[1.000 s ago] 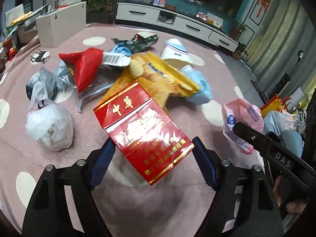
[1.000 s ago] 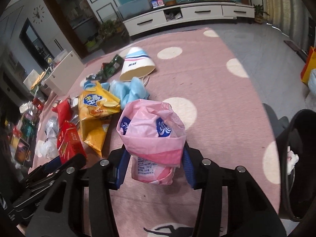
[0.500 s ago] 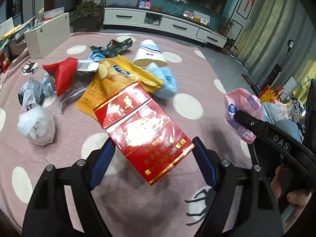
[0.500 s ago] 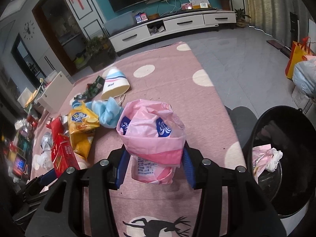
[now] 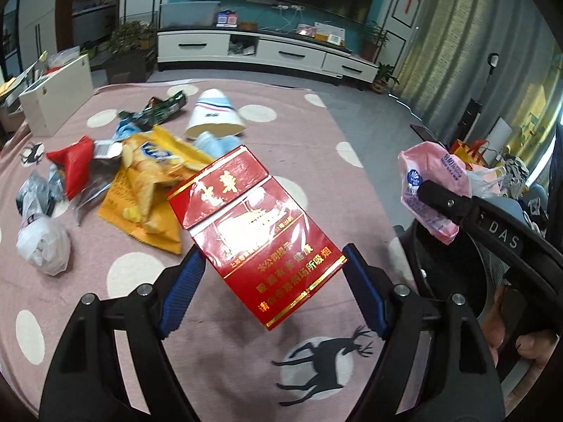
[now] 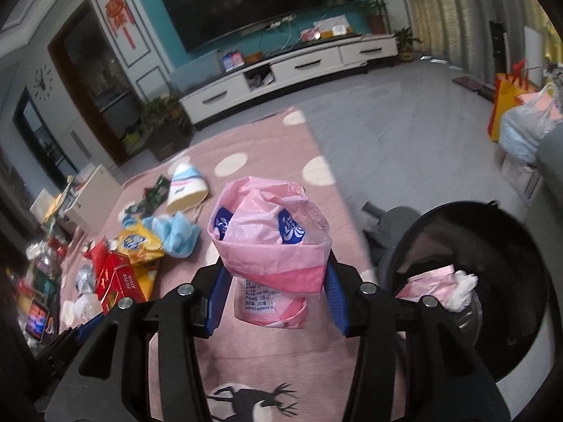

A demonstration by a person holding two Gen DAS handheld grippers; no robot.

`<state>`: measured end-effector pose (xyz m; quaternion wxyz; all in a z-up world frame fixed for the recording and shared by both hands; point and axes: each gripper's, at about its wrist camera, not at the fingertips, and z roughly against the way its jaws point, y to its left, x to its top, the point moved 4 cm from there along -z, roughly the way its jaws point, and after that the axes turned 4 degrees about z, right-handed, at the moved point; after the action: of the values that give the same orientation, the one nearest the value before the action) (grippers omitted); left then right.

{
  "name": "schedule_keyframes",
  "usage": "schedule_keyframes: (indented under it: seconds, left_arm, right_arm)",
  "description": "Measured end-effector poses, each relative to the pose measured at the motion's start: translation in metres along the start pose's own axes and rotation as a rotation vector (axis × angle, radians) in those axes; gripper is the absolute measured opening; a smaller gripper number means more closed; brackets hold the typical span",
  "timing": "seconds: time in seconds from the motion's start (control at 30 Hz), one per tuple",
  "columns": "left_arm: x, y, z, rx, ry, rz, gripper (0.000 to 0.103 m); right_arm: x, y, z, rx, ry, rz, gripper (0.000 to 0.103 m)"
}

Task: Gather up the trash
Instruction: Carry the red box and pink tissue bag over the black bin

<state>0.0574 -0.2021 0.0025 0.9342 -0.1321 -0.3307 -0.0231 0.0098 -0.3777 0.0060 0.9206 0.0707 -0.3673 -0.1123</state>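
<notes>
Pink rug (image 5: 218,344) with pale dots and a black deer print, spread over a grey tiled floor (image 6: 404,133). Beyond it, a long white TV cabinet (image 5: 267,52) under a dark screen on a teal wall, potted plants at either end, curtains to the right. Left gripper (image 5: 272,283) clamped on a red carton (image 5: 253,225), held above the rug. Right gripper (image 6: 272,293) clamped on a crumpled pink bag (image 6: 271,246), just beside the open black bin (image 6: 485,281); inside that, something pink and white, perhaps tissue. Left on the rug: yellow snack bag (image 5: 151,190), paper cup (image 5: 214,116) on its side, blue mask (image 6: 177,234), white bag (image 5: 44,249).
</notes>
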Motion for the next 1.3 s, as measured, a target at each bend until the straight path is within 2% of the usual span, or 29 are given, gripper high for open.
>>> schedule_keyframes:
  seconds: [0.47, 0.8, 0.97, 1.23, 1.3]
  left_arm:
    - [0.009, -0.073, -0.008, -0.103, -0.012, -0.116, 0.080]
    - [0.008, -0.138, -0.025, -0.226, 0.013, -0.213, 0.080]
    - [0.002, -0.165, -0.041, -0.297, 0.057, -0.244, 0.080]
    - [-0.012, -0.198, -0.066, -0.366, 0.134, -0.293, 0.080]
    - [-0.017, -0.203, -0.074, -0.386, 0.163, -0.296, 0.080]
  right_arm:
    - [0.011, -0.052, 0.028, -0.109, -0.082, -0.097, 0.049]
    - [0.012, -0.106, 0.055, -0.235, -0.144, -0.193, 0.049]
    - [0.009, -0.132, 0.063, -0.297, -0.153, -0.242, 0.049]
    - [-0.001, -0.169, 0.063, -0.402, -0.126, -0.307, 0.049]
    - [-0.005, -0.176, 0.061, -0.403, -0.114, -0.323, 0.049]
